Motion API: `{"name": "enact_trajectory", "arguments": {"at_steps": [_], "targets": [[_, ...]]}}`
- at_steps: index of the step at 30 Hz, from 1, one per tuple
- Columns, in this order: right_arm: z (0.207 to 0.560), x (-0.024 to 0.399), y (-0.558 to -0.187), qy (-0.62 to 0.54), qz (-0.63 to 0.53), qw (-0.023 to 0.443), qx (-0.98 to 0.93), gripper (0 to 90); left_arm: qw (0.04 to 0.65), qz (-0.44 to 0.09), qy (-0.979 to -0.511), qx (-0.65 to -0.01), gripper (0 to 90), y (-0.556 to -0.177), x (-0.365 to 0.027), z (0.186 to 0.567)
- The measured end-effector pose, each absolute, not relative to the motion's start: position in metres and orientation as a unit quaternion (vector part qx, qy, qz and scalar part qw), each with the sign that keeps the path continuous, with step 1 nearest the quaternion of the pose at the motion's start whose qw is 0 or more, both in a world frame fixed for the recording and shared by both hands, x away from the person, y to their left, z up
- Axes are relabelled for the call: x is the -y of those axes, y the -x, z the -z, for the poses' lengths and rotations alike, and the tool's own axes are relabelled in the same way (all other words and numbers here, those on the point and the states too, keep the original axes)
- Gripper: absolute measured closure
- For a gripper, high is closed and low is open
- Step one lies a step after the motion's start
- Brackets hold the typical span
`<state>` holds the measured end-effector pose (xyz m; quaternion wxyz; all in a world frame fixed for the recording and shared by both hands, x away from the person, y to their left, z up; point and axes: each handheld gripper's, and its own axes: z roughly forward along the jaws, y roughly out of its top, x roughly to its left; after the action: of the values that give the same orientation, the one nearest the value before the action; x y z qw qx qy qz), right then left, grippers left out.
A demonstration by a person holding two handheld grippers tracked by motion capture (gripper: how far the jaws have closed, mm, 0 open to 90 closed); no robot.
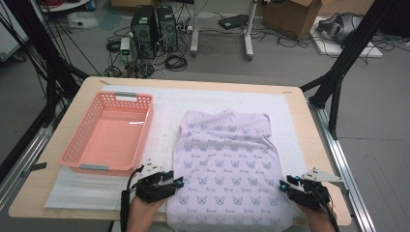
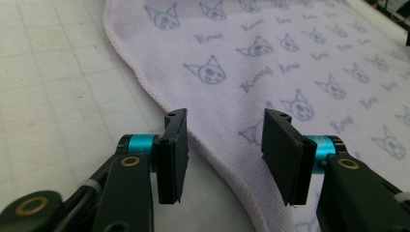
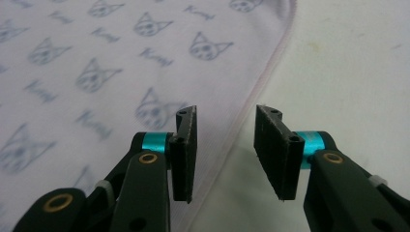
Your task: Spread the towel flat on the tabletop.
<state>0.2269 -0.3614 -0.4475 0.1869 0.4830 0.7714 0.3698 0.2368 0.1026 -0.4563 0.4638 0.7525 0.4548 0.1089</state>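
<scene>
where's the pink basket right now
In the high view the pink basket sits on the table's left side, just left of the lilac cloth and beyond the left claw.

Wooden table (image 1: 48, 186) bears white mat (image 1: 164, 104), pink basket (image 1: 109, 166), perhaps a lilac garment (image 1: 227, 154).

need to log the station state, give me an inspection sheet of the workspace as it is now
surface: wooden table under a white mat
job's things: lilac printed cloth spread flat, near edge overhanging
clutter: empty pink basket left of the cloth
grippers: left gripper and right gripper open, each astride a cloth side hem, pads not pressing
cables: one trails from the left gripper; loose tangle on the floor
surroundings: computer towers, cardboard box, black frame legs
</scene>
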Motion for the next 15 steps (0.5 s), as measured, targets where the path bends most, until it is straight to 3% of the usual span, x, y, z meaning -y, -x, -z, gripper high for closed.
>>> {"name": "enact_trajectory", "arguments": {"at_steps": [1, 4, 12, 14, 15], "targets": [[0.449, 0.361, -0.231, -0.486, -0.371, 0.185, -0.769, 61.1, 0.460, -0.111, -0.756, -0.453, 57.1, -0.236, -0.101, 0.456], [0.450, 0.361, -0.235, -0.489, -0.377, 0.186, -0.765, 61.5, 0.440, -0.128, -0.765, -0.452, 85.5, -0.233, -0.097, 0.455], [0.450, 0.360, -0.234, -0.484, -0.381, 0.182, -0.767, 61.7, 0.435, -0.117, -0.768, -0.456, 87.2, -0.205, -0.118, 0.452], [0.449, 0.358, -0.231, -0.479, -0.374, 0.186, -0.772, 73.8, 0.442, -0.116, -0.768, -0.450, 86.6, -0.201, -0.121, 0.453], [0.448, 0.357, -0.230, -0.476, -0.372, 0.180, -0.776, 84.4, 0.442, -0.116, -0.768, -0.450, 84.7, -0.201, -0.121, 0.453]]}}
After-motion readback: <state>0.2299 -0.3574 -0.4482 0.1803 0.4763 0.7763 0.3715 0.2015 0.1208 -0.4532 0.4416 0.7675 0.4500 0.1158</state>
